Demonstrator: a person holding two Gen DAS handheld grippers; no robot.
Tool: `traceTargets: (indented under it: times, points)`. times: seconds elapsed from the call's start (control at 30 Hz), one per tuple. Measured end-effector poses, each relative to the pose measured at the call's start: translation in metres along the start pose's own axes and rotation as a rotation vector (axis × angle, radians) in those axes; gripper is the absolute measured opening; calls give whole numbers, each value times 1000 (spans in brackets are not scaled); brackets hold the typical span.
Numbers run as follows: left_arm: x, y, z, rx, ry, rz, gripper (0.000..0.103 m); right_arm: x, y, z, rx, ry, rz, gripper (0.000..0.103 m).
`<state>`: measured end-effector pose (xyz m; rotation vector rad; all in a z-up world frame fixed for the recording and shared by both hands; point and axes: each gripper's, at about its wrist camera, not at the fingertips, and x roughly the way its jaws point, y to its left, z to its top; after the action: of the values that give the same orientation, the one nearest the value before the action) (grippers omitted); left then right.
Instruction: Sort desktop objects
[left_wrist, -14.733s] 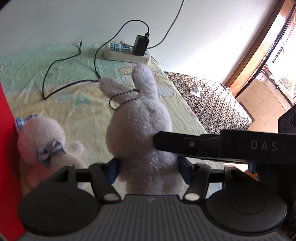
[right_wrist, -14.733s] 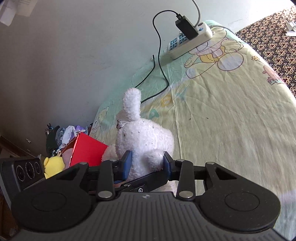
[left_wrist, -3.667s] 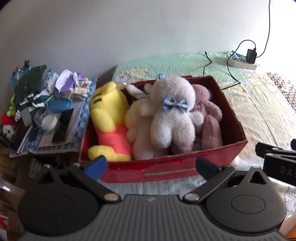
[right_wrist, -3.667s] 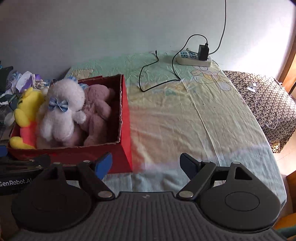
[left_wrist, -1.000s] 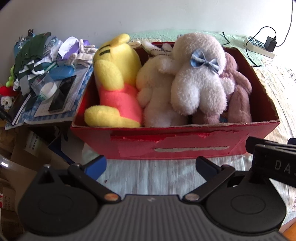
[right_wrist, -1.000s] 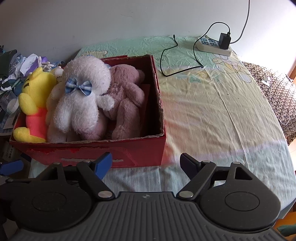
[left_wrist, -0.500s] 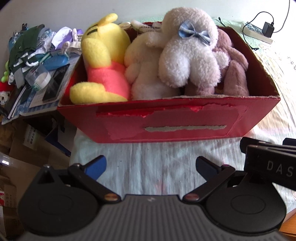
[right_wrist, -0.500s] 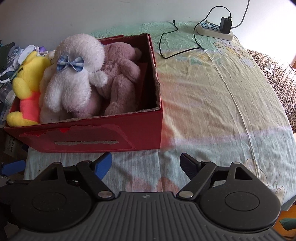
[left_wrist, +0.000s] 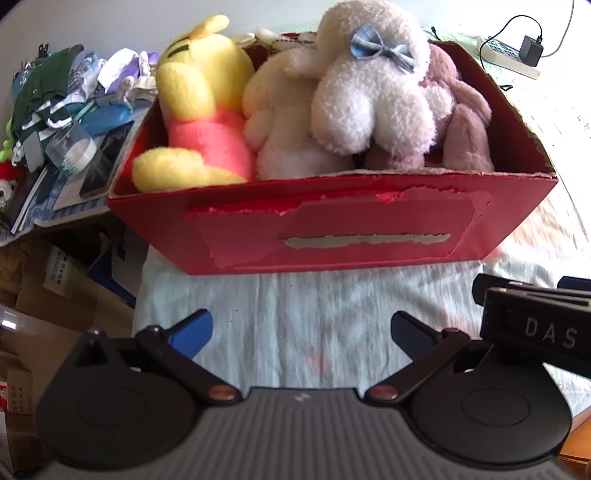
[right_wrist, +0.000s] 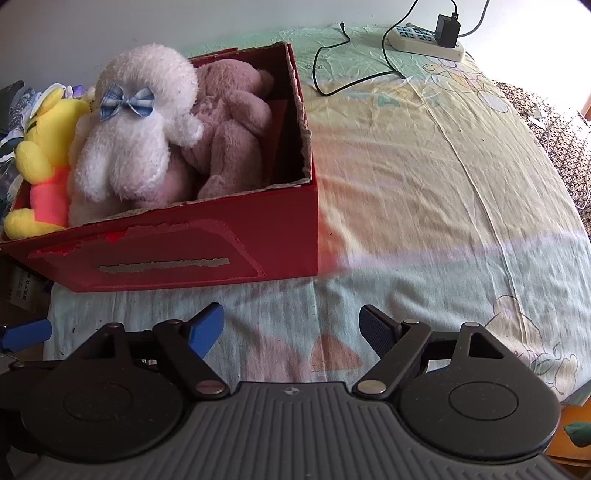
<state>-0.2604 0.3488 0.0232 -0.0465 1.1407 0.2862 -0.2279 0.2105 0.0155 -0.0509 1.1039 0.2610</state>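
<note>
Toys fill the red cardboard box (left_wrist: 332, 229) at the bed's left edge: yellow plush bear (left_wrist: 199, 110), cream plush (left_wrist: 280, 122), white bow-tied plush (left_wrist: 373, 92), mauve plush (left_wrist: 465, 122). Left gripper (left_wrist: 301, 330) and right gripper (right_wrist: 291, 325) hang wide open, empty, near the box's front wall. Sorting looks finished; draw both straight back, clear of it.

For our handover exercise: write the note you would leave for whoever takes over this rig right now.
Left gripper: open, holding nothing, in front of the red box.
Right gripper: open, holding nothing, beside it.
In the box: yellow plush, cream plush, white plush with blue bow, mauve plush.
Done: all visible plush toys are boxed.
Left: only the power strip and its cable lie on the sheet; probably nothing more to sort.
</note>
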Motion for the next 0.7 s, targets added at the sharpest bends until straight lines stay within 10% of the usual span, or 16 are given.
traceTargets:
  times: [0.7]
  points:
    - [-22, 29, 13, -5, -67, -66, 103, -22, 21, 11, -32, -54, 27, 83]
